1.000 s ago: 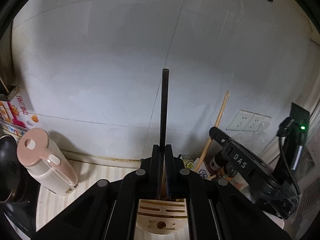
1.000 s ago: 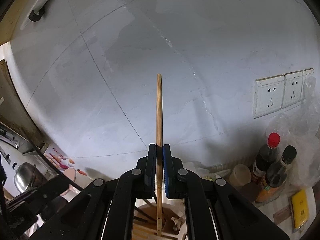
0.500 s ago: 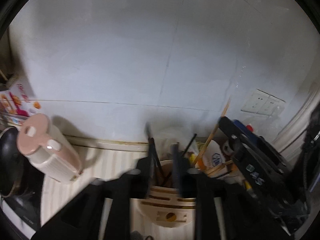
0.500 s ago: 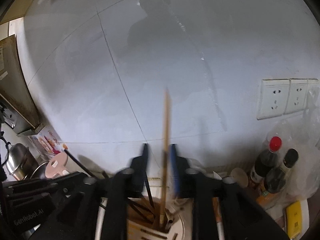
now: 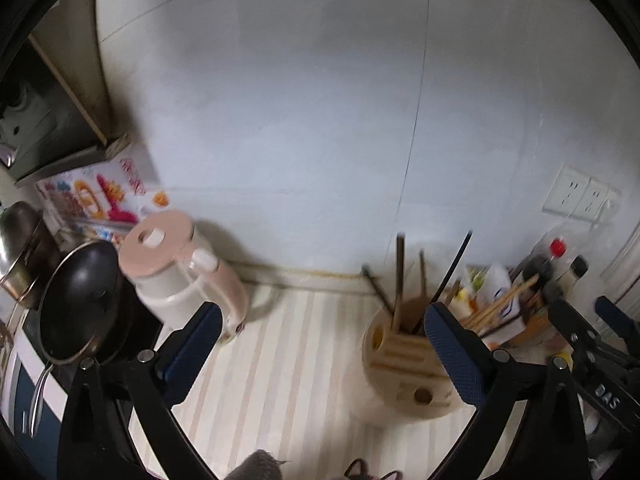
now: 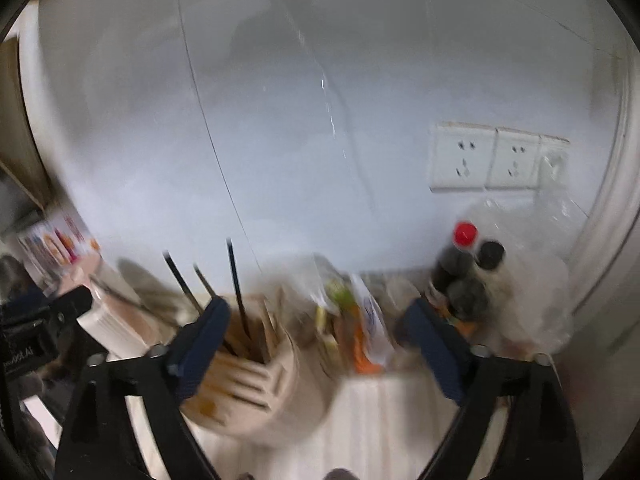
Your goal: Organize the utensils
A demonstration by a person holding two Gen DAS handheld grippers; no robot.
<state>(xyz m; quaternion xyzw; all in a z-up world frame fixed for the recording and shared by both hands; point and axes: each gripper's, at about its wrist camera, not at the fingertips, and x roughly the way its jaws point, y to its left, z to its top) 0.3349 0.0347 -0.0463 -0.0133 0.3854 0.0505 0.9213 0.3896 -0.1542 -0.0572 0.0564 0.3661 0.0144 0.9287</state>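
Opening wide with nothing between their jaws, left gripper [image 5: 320, 344] and right gripper [image 6: 316, 340] flank the utensil holder [image 5: 404, 364] on the striped tabletop [image 5: 280, 360], its chopsticks [image 5: 400, 276] standing near-vertical, nearer the left gripper's right finger.

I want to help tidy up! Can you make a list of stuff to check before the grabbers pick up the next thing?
1. Left gripper empty, jaws opening: ok.
2. Right gripper empty, jaws opening: ok.
3. Utensil holder upright: ok.
4. Chopsticks standing in the holder: ok.
5. Kettle apart from the left gripper's fingers: ok.
6. Next utensil to fetch: cannot tell, picture blurred.
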